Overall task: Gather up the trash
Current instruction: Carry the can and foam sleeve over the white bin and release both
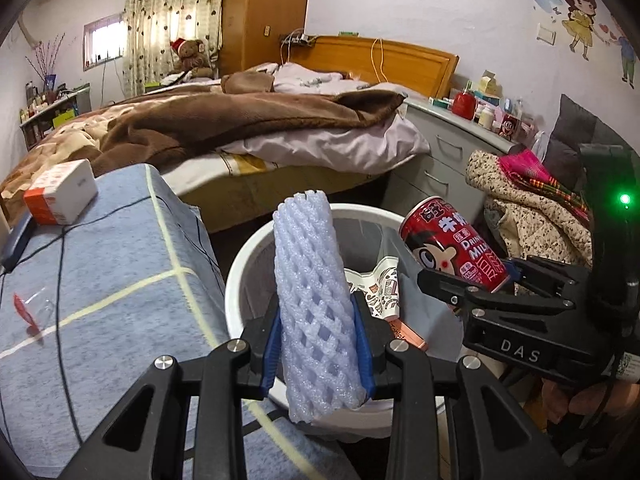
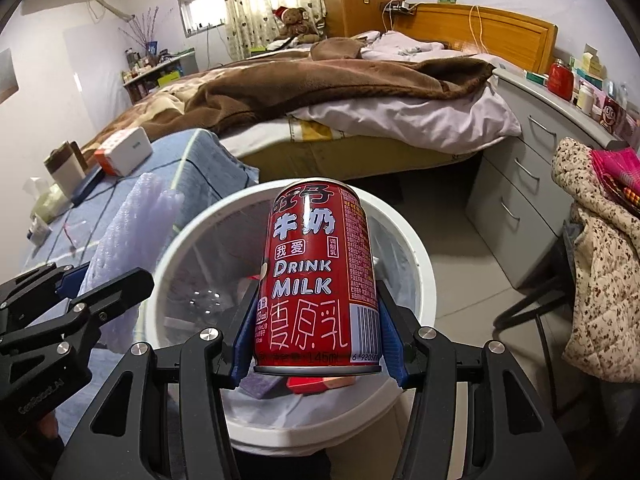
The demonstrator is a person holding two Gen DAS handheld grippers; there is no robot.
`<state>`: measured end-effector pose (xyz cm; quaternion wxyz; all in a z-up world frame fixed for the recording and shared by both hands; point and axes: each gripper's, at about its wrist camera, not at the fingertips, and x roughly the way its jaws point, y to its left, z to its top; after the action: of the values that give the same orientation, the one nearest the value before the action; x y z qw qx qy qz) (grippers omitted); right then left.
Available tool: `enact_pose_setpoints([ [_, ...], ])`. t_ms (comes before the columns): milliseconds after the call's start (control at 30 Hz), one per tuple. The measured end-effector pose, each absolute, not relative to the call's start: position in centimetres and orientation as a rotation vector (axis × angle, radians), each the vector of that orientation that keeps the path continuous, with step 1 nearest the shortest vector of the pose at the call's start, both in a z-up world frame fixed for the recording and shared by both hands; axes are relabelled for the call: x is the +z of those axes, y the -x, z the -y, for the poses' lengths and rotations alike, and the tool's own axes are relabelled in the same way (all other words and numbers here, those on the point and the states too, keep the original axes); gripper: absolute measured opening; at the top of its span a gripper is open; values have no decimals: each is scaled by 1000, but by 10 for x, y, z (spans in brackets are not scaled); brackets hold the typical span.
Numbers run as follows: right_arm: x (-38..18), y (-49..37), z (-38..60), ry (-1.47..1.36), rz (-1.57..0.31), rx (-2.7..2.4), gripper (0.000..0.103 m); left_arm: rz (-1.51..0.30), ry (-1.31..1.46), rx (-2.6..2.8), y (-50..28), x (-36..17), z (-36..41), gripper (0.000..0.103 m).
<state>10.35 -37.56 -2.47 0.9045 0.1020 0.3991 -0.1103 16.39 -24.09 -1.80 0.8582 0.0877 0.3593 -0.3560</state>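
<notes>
Bin (image 2: 416, 280) contents largely hidden behind gripped can (image 2: 318, 276) and foam net (image 1: 316, 312).

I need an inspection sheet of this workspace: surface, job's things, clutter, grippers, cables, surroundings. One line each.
Surface: blue checked cloth beside the bin.
Job's things: white round plastic trash bin, clear liner, printed paper cup inside; white foam fruit net and red milk drink can held above it.
Clutter: white-and-orange box, red-tipped clear wrapper on the cloth.
Grippers: left hand-held gripper shut on the net; right hand-held gripper shut on the can.
Cables: thin black cable across the cloth.
Surroundings: unmade bed with brown blanket, grey drawer unit, floral quilted jacket.
</notes>
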Motion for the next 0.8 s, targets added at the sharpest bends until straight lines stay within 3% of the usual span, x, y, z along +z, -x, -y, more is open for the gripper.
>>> enact_pose_setpoints([
  [367, -36, -111, 385, -195, -871, -238, 54, -804, -199, -750, -179, -33, 254, 34],
  [467, -36, -114, 386, -195, -876, -237, 54, -812, -178, -750, -181, -33, 252, 46],
  [500, -36, -113, 386, -195, -871, -234, 57, -801, -181, -750, -180, -32, 251, 59],
  [533, -34, -113, 386, -196, -862, -232, 63, -795, -182, -751, -180, -31, 251, 63],
  [600, -31, -111, 386, -199, -845, -236, 68, -794, -170, -757, -180, -29, 249, 63],
  [800, -24, -109, 382, -191, -823, -231, 68, -783, -147, -744, -181, -21, 240, 63],
])
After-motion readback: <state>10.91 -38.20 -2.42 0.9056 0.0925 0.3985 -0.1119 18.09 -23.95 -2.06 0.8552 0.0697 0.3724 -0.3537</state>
